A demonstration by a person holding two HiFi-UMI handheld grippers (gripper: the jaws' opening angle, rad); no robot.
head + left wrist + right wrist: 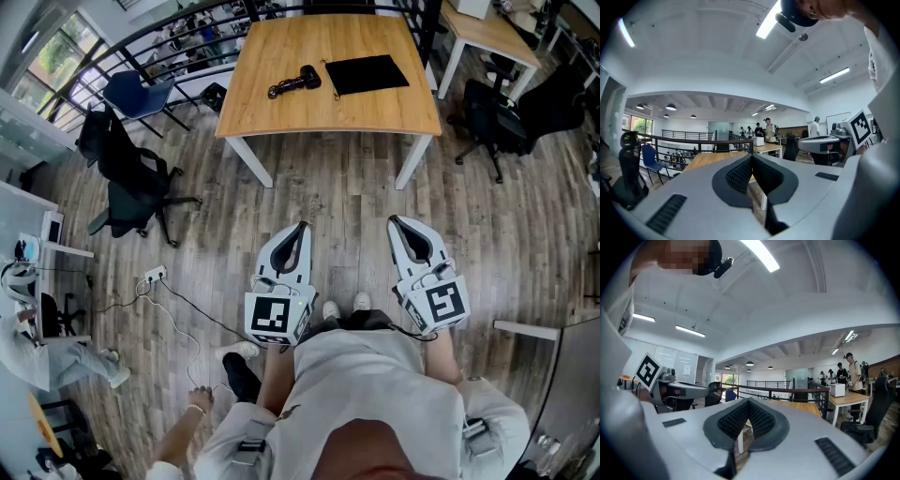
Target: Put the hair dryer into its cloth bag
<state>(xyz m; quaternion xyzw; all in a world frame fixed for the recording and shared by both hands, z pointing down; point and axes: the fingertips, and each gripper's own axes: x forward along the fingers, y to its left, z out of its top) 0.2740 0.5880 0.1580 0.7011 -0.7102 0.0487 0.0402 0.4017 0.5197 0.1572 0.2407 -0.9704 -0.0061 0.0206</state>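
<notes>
— Grippers?
— The left gripper (301, 227) and right gripper (395, 222) both have their jaws pressed together on nothing.
— Progress?
— None yet, I'd say. The hair dryer (294, 82) lies beside its flat cloth bag (366, 73) on the wooden table (281, 117), well ahead.

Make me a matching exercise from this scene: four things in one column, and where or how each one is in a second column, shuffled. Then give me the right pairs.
Things:
1. hair dryer
2. cloth bag
3. blue chair
4. left tool

Places or states:
A. shut and empty, held above the floor
B. flat on the table, right of its middle
C. on the floor, left of the table
D. on the table, just left of the cloth bag

Pairs: 1-D, 2-B, 3-C, 4-A.
</notes>
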